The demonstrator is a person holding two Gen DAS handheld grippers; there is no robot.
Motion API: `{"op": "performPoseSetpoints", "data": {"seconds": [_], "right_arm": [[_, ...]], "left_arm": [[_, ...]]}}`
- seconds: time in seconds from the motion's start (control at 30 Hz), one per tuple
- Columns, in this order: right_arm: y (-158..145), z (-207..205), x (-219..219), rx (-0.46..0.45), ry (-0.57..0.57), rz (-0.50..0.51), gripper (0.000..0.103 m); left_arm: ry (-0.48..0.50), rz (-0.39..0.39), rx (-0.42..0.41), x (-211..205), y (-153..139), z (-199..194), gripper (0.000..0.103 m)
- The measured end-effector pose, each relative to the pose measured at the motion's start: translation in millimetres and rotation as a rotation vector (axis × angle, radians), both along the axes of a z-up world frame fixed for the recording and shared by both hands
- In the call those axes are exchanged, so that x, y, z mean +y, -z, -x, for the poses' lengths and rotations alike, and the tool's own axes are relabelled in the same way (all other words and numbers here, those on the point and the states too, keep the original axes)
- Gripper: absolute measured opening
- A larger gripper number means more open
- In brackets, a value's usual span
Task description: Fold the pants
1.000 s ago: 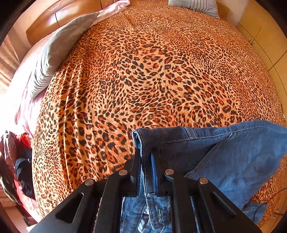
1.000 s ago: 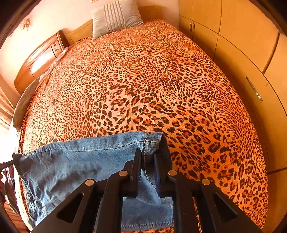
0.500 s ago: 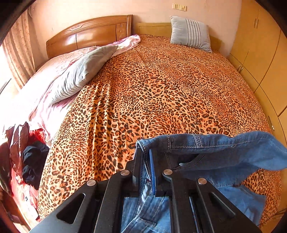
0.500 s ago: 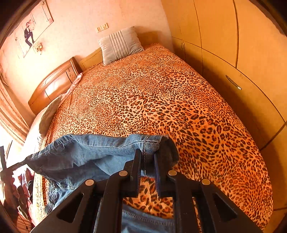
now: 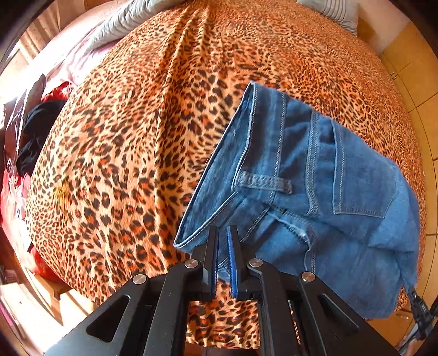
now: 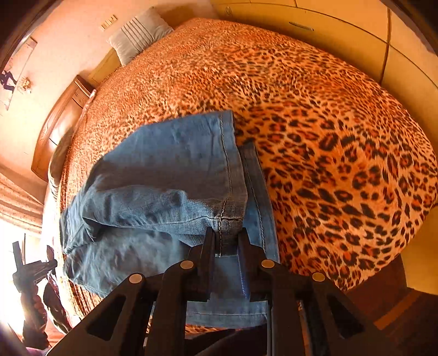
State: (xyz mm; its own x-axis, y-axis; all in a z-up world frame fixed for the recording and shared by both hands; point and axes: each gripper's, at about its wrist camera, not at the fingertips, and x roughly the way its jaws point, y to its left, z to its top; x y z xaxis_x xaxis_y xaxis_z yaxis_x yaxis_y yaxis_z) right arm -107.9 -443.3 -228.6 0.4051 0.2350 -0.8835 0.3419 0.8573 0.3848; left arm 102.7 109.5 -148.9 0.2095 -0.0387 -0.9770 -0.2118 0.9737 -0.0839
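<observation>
Blue jeans (image 5: 314, 178) lie folded on the leopard-print bedspread (image 5: 131, 137), waistband and back pocket facing up. My left gripper (image 5: 223, 235) points steeply down at the near corner of the waistband and is shut on the denim there. In the right wrist view the leg end of the jeans (image 6: 164, 169) lies doubled over on the bedspread (image 6: 342, 142). My right gripper (image 6: 225, 238) has the stitched hem between its jaws, which are opening, and a dark slit shows beside the cloth. The left gripper (image 6: 32, 271), held in a hand, shows at the far left.
A striped grey pillow (image 6: 137, 38) and a wooden headboard (image 6: 60, 123) are at the far end. Yellow wardrobe doors (image 6: 356, 35) run along the right side. Dark and red clothes (image 5: 32, 131) are piled off the bed's left edge, beside a pink sheet with a grey pillow (image 5: 131, 19).
Both grippers swung down toward the near part of the bed, bringing the lifted jeans down until they lie folded on the bedspread. The right jaws stand slightly wider around the hem.
</observation>
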Motion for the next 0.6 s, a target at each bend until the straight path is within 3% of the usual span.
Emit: {"op": "performPoseSetpoints", "data": {"seconds": [0.13, 0.23, 0.27, 0.3, 0.47, 0.6], "right_arm": [[-9.0, 21.4, -5.3, 0.008, 0.042, -0.006, 0.025], [-22.7, 32.8, -18.7, -0.047, 0.153, -0.122, 0.049], [-22.8, 34.5, -20.7, -0.065, 0.19, -0.203, 0.058], [-19.2, 34.2, -21.0, -0.074, 0.218, -0.286, 0.062], [10.9, 8.1, -0.6, -0.038, 0.304, -0.563, 0.062], [34.8, -10.1, 9.3, -0.019, 0.396, -0.671, 0.063]], "left_arm": [[-0.027, 0.132, -0.008, 19.1, -12.7, 8.9, 0.008], [-0.023, 0.213, -0.029, 18.5, -21.6, 1.3, 0.029], [-0.024, 0.23, -0.043, 15.1, -23.2, -2.5, 0.044], [-0.023, 0.233, -0.054, 10.6, -23.9, -6.9, 0.052], [-0.012, 0.267, -0.029, -11.7, -3.7, -22.1, 0.054], [-0.083, 0.343, 0.028, -12.2, 25.2, -38.3, 0.054]]}}
